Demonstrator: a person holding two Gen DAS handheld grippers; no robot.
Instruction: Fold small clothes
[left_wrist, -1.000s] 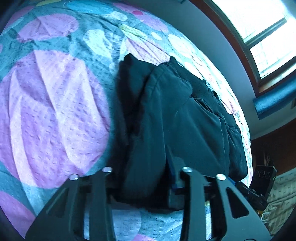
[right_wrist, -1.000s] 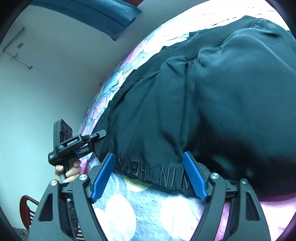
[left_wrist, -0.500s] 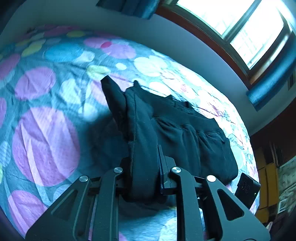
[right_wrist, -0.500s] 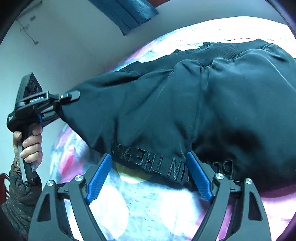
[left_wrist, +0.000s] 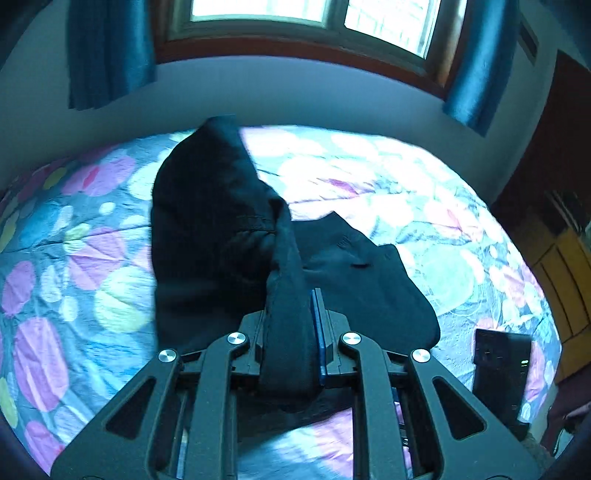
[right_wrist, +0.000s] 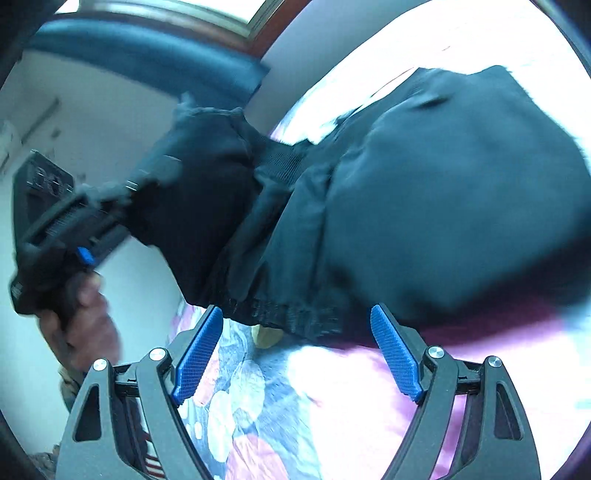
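Note:
A small black jacket (left_wrist: 221, 236) lies partly on a bedspread (left_wrist: 74, 266) with coloured dots. My left gripper (left_wrist: 291, 332) is shut on one edge of the jacket and holds that part lifted and folded up over the rest. In the right wrist view the jacket (right_wrist: 443, 206) fills the middle, with the left gripper (right_wrist: 66, 221) and the hand holding it at the left, pulling the fabric up. My right gripper (right_wrist: 297, 354) is open with its blue pads (right_wrist: 199, 350) apart, just in front of the jacket's lettered hem, touching nothing.
The bed runs to a grey wall under a window (left_wrist: 295, 18) with blue curtains (left_wrist: 107, 51). A black device (left_wrist: 502, 373) lies on the bed at the right near its edge. Wooden furniture (left_wrist: 561, 229) stands to the far right.
My left gripper has risen and tilted up, carrying the jacket edge higher and over towards the window side. My right gripper has stayed open at the hem.

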